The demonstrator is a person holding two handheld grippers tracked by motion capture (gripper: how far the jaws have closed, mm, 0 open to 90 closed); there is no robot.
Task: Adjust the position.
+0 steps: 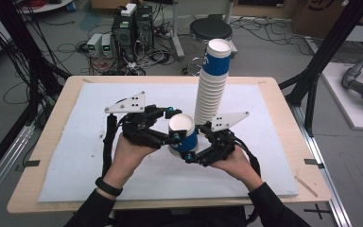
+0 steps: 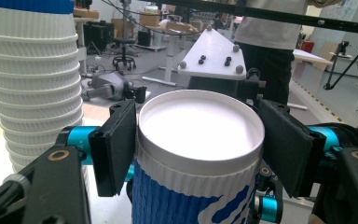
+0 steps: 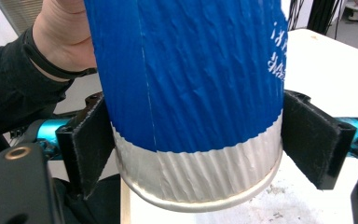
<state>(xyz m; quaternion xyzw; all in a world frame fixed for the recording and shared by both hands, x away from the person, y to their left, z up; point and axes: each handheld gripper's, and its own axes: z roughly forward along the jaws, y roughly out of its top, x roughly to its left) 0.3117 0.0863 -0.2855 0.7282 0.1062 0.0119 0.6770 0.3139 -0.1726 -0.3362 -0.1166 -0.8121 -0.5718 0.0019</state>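
One single blue-and-white paper cup (image 1: 183, 136) is sitting upright between two claws, near the middle of the desk (image 1: 56, 118), which is carrying a white mat (image 1: 75, 156). The cup is showing a bare white inside with nothing in it.

Starting from the left, the left claw (image 1: 172, 125) is gripping the cup near its rim: in the left gripper view its two black pads are pressing on both sides of the ribbed wall just under the rim, so this claw is clamped on the cup. The person's left hand (image 1: 130, 153), with a dark band at the wrist, is holding it from below.

To the right, the right claw (image 1: 193, 152) is reaching in at the cup's lower part. In the right gripper view its two pads are standing at either side of the white base band; the left pad is touching the wall, the right one is lying just beside it, and I cannot tell for sure that it is squeezing. The cup's base is looking lifted just off the desk there.

Just behind and to the right, one tall stack of nested cups (image 1: 211, 85) is standing upright, leaning slightly, close behind the right claw.

Beyond the desk, a round black stool (image 1: 211, 29) and computer boxes (image 1: 131, 26) with cables are standing on the floor.
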